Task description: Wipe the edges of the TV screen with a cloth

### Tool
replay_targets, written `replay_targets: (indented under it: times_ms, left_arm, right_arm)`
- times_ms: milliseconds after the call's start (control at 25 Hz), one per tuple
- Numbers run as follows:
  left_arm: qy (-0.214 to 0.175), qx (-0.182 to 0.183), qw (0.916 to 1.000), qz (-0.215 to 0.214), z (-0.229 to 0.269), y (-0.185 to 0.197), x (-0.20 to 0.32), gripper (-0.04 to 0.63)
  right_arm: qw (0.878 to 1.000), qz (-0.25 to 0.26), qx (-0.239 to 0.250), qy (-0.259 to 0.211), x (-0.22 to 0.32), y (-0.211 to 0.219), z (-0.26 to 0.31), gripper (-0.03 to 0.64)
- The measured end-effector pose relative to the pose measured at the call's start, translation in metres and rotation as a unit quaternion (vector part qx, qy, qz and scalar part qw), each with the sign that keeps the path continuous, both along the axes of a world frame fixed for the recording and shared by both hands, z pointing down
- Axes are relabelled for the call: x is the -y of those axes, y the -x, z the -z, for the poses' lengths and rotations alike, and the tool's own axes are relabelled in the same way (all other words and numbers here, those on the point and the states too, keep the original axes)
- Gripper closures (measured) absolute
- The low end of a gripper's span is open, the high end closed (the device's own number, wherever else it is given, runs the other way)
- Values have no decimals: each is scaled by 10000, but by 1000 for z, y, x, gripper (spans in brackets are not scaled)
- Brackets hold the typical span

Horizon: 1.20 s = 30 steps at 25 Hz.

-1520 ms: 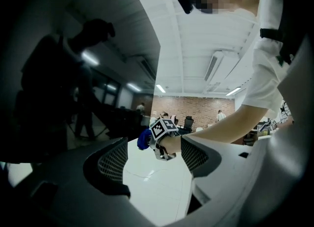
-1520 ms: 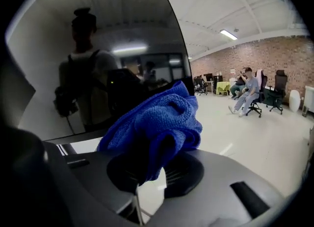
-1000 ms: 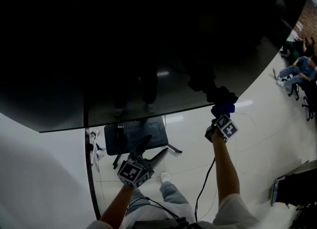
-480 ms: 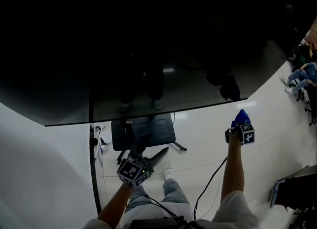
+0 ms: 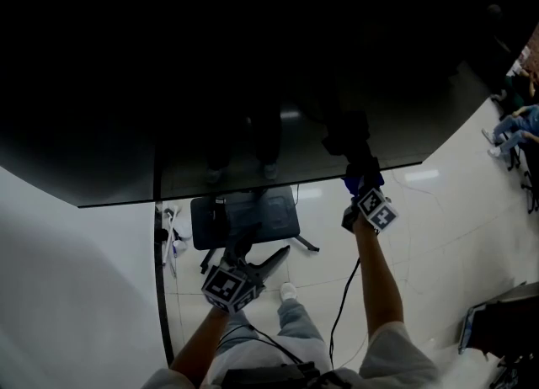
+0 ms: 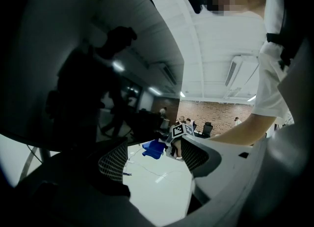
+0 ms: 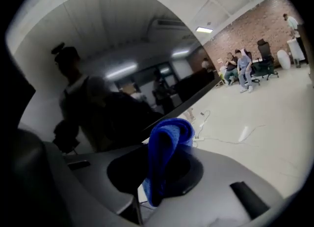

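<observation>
**Blue cloth held at the screen's lower edge**

Right of centre in the head view, the blue cloth (image 5: 360, 182) is pinched between the jaws of the right gripper (image 5: 364, 187). It is held up at the bottom edge of the dark TV screen (image 5: 253, 67). Lower in the frame, left of centre, the left gripper (image 5: 253, 254) is held below the screen, its jaws spread with nothing between them.

The TV screen (image 5: 253, 67) fills the far side. The cloth (image 5: 360, 179) meets its near edge, right of centre, between the right gripper's (image 5: 365, 192) jaws. The left gripper (image 5: 258, 253) sits nearer and further left, apart from the screen.
</observation>
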<state>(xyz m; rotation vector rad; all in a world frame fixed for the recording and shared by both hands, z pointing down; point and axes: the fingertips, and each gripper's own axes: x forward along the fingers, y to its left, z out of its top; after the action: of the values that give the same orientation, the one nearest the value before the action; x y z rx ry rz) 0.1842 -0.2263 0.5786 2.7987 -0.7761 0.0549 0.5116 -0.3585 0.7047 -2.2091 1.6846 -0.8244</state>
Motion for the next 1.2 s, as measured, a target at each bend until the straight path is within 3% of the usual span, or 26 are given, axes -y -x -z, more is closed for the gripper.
replay_targets:
  times_ms: [200, 320, 480, 560, 760, 1000, 1200]
  left_arm:
    - [-343, 189, 9989, 243, -12, 63, 0, 275]
    - [-159, 18, 9969, 776, -3, 110, 5, 275]
    - [-127, -128, 9902, 1384, -5, 181, 14, 275]
    - [-118, -141, 9868, 1609, -8, 218, 17, 275]
    - [-131, -190, 9728, 2305, -27, 313, 27, 275]
    - [31, -339, 9535, 2996, -13, 409, 20, 273]
    - [-131, -56, 9411, 3378, -18, 493, 14, 275]
  right_arm:
    - [9967, 789, -194, 69, 14, 121, -8, 563]
    - [9922, 1226, -216, 50, 23, 199, -10, 561]
    - [9917, 1233, -260, 234, 30, 268, -15, 561]
    - [9880, 1476, -332, 310, 33, 310, -22, 561]
    - [9651, 2564, -477, 229, 56, 446, -35, 561]
    - [9402, 3388, -266, 231, 66, 601, -25, 561]
    - [9120, 4087, -300, 170, 73, 728, -27, 561]
